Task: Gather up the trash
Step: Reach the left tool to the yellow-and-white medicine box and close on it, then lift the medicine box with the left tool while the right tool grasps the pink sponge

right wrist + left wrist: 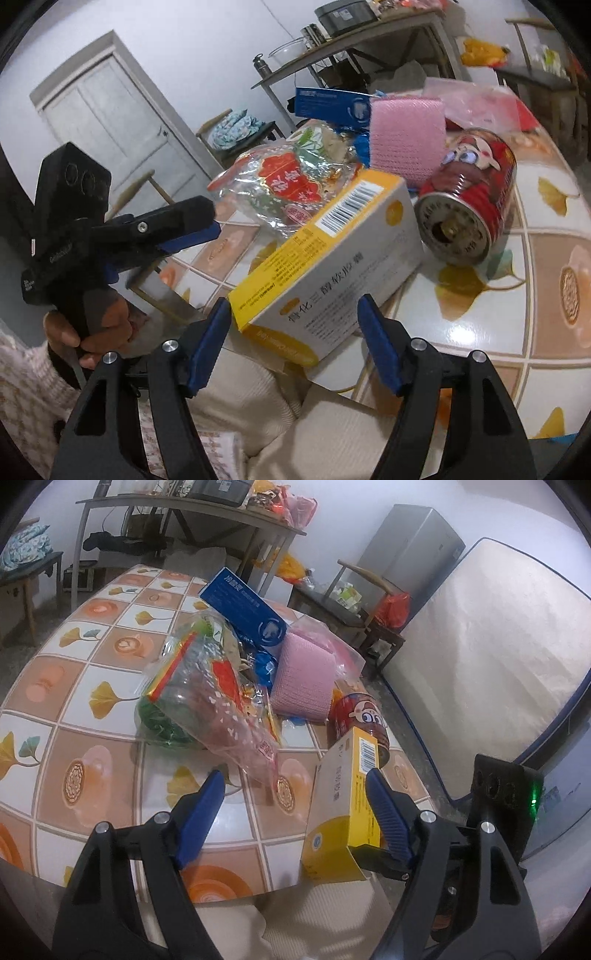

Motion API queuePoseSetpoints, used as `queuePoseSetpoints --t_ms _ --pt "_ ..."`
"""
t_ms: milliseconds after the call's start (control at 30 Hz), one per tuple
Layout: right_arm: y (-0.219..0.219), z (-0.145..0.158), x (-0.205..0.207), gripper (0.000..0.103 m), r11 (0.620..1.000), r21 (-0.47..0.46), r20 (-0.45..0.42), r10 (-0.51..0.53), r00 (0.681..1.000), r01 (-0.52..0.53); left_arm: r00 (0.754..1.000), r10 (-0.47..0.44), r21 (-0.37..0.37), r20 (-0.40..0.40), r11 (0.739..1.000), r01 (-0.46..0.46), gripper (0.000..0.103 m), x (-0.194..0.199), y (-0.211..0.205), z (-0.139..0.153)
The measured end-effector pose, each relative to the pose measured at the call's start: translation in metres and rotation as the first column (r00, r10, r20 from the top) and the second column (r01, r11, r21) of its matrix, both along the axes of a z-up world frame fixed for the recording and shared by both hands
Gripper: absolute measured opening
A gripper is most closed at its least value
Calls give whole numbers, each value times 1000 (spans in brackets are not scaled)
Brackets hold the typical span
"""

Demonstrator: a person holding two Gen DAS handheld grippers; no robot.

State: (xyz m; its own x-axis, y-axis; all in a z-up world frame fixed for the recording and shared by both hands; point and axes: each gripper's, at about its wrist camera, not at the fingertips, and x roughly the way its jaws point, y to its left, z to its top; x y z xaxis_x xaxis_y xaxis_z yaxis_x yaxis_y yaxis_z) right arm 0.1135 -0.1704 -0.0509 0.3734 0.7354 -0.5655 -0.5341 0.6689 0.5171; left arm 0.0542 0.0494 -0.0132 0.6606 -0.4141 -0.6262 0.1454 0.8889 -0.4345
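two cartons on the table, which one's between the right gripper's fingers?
The yellow-and-white carton, barcode up, at the table's near edge between the right gripper's fingers. The blue carton lies behind the pile.

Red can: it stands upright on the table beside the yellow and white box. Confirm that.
Wrong in one respect: the red can lies on its side, its round end facing the camera in the right wrist view. It is indeed on the table beside the yellow and white box.
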Motion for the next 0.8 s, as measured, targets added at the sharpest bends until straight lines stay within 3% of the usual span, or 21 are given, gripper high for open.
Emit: queuePoseSetpoints --t_ms 200,333,433,500,667,800 --pt "-1 -4 -1 69 1000 23 -14 -4 1000 5 997 -78 -5 19 997 78 74 7 -18 13" --pt "6 -6 -7 69 1000 1 -4 -2 1000 2 985 -174 100 9 980 172 71 21 -52 19" --pt "12 -9 -12 69 999 -39 14 -2 1000 3 969 -243 212 -40 946 246 66 31 -79 12" --pt "13 -10 -16 69 998 -56 21 -4 1000 5 962 -259 275 -84 922 272 58 35 -89 1" --pt "-4 -12 -24 69 996 -78 15 -39 999 40 965 -240 225 -103 940 258 49 36 -72 -4" --pt "-31 -16 -18 69 992 -74 -26 -102 994 100 977 -187 228 -101 952 206 49 39 -54 -3"
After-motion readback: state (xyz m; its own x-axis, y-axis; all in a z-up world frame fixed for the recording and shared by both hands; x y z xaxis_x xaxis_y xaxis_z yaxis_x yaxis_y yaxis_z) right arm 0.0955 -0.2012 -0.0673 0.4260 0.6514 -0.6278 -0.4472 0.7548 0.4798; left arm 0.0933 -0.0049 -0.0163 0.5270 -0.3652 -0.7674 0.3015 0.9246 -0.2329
